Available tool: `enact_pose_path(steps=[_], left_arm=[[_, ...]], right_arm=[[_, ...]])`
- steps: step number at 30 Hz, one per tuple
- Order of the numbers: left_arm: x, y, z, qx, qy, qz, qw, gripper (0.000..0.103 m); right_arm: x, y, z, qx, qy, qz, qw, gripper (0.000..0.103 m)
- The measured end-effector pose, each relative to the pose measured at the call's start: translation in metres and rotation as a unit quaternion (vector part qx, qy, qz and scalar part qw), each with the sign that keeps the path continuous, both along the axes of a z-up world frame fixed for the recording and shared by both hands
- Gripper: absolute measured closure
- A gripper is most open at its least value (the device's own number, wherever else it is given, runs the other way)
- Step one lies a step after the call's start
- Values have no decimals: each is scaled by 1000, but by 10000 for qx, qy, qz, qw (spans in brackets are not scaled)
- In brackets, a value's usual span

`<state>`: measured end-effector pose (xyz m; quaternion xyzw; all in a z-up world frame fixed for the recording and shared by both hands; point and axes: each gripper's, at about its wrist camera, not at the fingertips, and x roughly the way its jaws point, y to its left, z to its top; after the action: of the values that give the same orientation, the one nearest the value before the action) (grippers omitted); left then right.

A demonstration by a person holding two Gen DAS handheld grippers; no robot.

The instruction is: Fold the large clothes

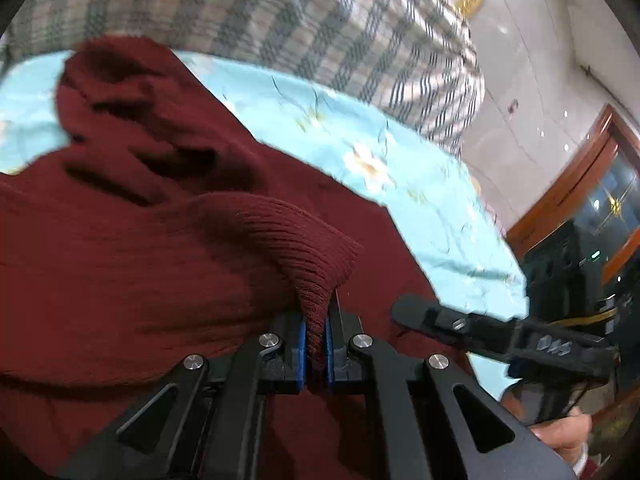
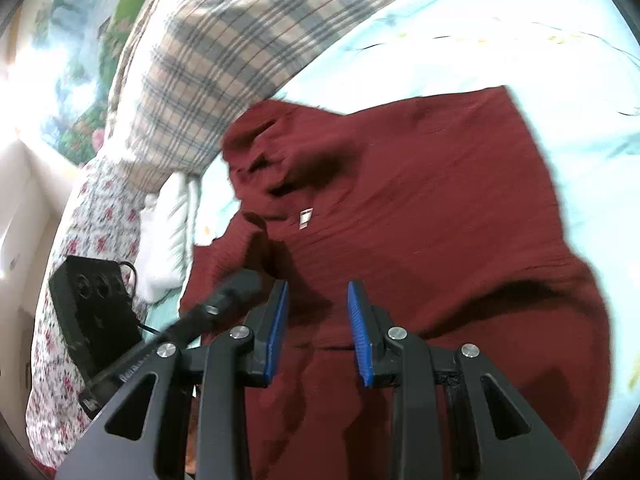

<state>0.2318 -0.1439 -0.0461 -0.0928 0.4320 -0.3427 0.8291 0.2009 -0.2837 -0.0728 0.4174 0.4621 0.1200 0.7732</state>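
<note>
Two grippers | left fingers (image 1: 304, 346) pinch sweater (image 1: 140, 240) fold | right fingers (image 2: 276, 332) apparently above it

Black tool (image 1: 316, 344) — blue pads (image 2: 276, 332), silver screws

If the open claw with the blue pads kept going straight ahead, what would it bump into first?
Most likely the dark red sweater. The right gripper hangs open right over it, with only red knit between and ahead of its blue pads. How far off the cloth lies is unclear.
</note>
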Motion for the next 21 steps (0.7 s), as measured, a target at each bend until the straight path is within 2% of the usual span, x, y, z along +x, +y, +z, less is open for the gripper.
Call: enact_pose_path(steps=[4,8,9,11,14,16,18,21], left_arm=[[6,-12,-28,250,440,-137,9986,94],[-7,13,-30,233,521,-43,9984,64],[-14,25,-27,243,464,19,9986,61],[-24,47,-23,308,407,153,9986,60],[-37,98,-17,521,304,722,9956,60],[-42,136,-15,739,214,1326,9882,60],[-44,177,-14,921,156,1960,9761,60],[-35,224,-20,1202,208,2640,9568,60]], right_arm=[[1,-12,-7,18,101,-128,9999,72],[9,-2,-12,27,143,5,9999,72],[12,2,-14,28,173,63,9998,72],[17,9,-19,14,230,147,9996,72],[26,20,-30,-48,389,282,9988,70],[30,26,-37,-121,517,343,9980,62],[36,33,-44,-155,582,389,9974,60],[43,38,-49,-295,593,307,9973,60]])
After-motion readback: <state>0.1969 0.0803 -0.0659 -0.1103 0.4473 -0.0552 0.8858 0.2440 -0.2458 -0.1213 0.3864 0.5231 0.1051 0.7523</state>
